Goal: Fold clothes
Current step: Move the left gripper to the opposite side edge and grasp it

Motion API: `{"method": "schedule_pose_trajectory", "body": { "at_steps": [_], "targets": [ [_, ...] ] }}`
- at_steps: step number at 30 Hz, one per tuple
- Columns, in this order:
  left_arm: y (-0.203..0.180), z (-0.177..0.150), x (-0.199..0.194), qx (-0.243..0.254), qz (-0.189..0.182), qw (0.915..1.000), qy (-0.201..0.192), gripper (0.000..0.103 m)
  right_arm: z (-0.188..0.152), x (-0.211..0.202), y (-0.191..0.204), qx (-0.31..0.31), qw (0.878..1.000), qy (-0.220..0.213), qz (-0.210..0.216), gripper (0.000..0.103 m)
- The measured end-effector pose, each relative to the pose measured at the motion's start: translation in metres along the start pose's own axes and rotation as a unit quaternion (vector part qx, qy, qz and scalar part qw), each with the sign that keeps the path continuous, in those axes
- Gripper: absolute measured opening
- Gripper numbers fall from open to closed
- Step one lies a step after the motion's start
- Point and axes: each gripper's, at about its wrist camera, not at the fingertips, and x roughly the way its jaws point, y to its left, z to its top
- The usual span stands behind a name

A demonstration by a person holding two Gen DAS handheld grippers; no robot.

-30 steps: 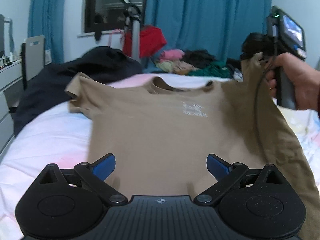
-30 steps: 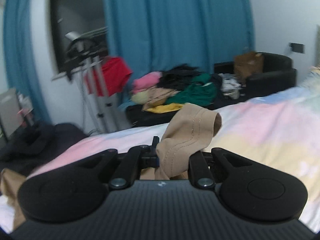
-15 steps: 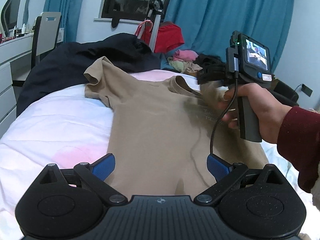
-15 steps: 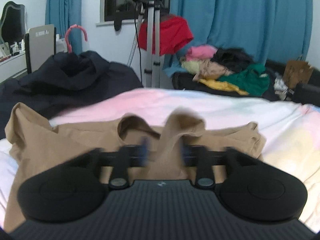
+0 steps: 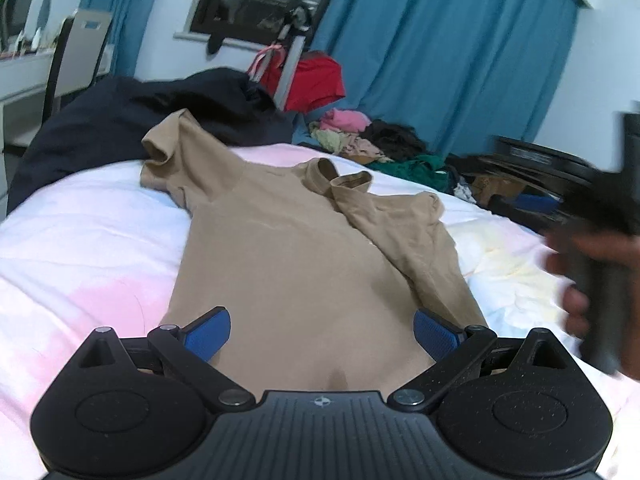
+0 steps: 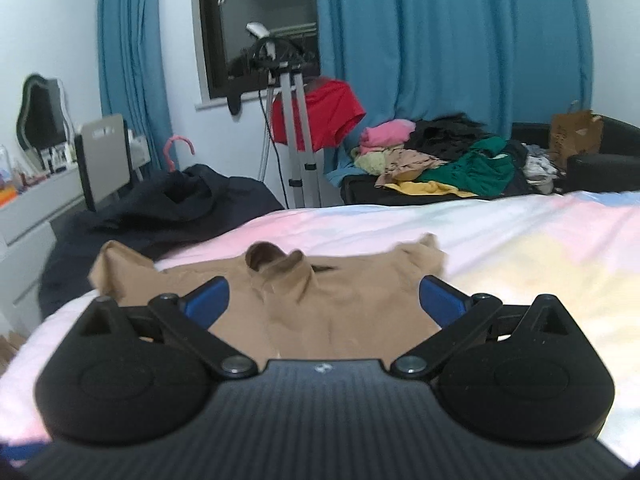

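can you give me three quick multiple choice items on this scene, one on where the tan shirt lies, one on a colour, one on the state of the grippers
1. Where does the tan t-shirt lie?
A. on the bed
B. on a chair
C. on the tripod

2. What colour are the curtains?
A. grey
B. blue
C. yellow

3. How do the two hand-held grippers stand?
A. both shut on the shirt
B. only the left open
C. both open, holding nothing

Answers:
1. A, the shirt is spread flat over the pastel bedsheet.
2. B, blue drapes hang on both sides of the window.
3. C, the left hand-held gripper and the right hand-held gripper each show blue pads set wide apart with no cloth between them.
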Motion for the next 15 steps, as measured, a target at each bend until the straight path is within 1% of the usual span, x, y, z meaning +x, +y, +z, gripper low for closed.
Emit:
{"method": "schedule_pose_trajectory", "body": {
  "at_steps": [3,7,9,11,12,14,15],
  "targets": [
    [-0.012,-0.007,-0.006,0.01,-0.005,0.9999,0.011,0.099,-0.02,-0.062,-0.026,0.055,0.998,-0.015,0.012,0.103],
    [-0.031,-0.019,-0.011,0.02,-0.013,0.9991,0.034,0.098,-0.059,-0.136,-0.053,0.123,0.992,-0.029,-0.005,0.103],
    [-0.04,-0.024,-0.014,0.024,-0.016,0.9985,0.046,0.098,-0.08,-0.16,-0.065,0.156,0.987,-0.028,-0.009,0.103],
    [-0.052,-0.03,-0.015,0.029,-0.021,0.9975,0.061,0.098,-0.099,-0.178,-0.076,0.179,0.983,-0.021,-0.024,0.103],
    [-0.059,-0.033,-0.015,0.031,-0.025,0.9968,0.069,0.097,-0.105,-0.183,-0.08,0.181,0.983,-0.015,-0.033,0.103],
    [-0.069,-0.039,-0.015,0.023,-0.045,0.9949,0.087,0.096,-0.107,-0.189,-0.087,0.171,0.984,-0.014,-0.05,0.103],
    [-0.074,-0.042,-0.014,0.019,-0.056,0.9937,0.095,0.093,-0.106,-0.192,-0.091,0.168,0.984,-0.02,-0.055,0.103]
  ]
}}
